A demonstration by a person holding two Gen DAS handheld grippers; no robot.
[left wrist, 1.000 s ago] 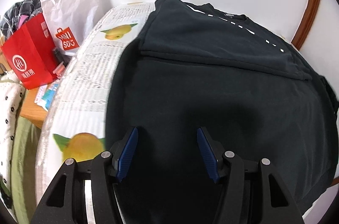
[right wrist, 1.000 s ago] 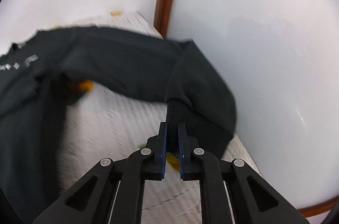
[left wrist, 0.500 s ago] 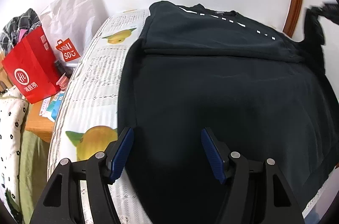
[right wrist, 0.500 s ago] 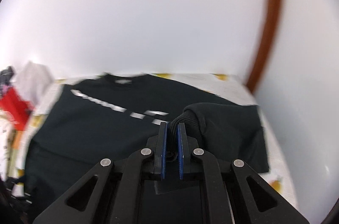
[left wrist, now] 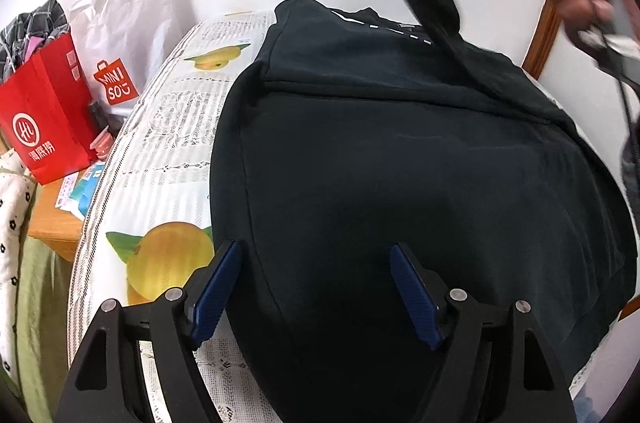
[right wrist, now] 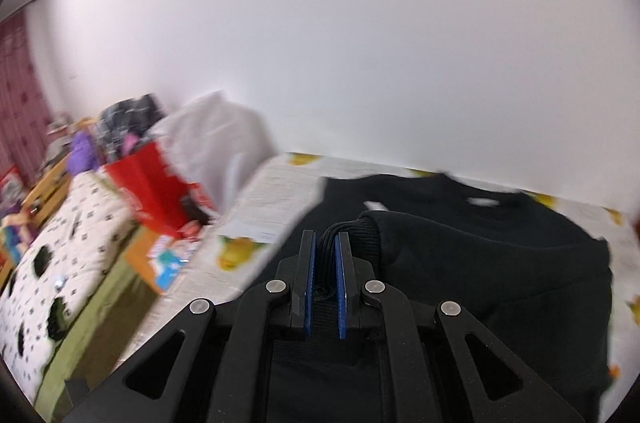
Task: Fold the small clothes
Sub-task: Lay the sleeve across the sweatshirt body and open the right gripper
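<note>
Hovering low over the near hem of the black cotton sweatshirt (left wrist: 400,163), the left gripper (left wrist: 316,287) is keeping its blue-padded jaws spread wide and holding nothing. That garment is lying flat on the fruit-printed white tablecloth (left wrist: 168,143). Farther off, the right gripper (right wrist: 325,255) is pinching the ribbed black sleeve cuff (right wrist: 360,231), lifting it above the sweatshirt's chest. Beyond the table edge, a red paper shopping bag (left wrist: 44,115) is standing.

Sweatshirt (left wrist: 400,163) lies on the tablecloth (left wrist: 168,143) (bags (left wrist: 44,111) left).
</note>
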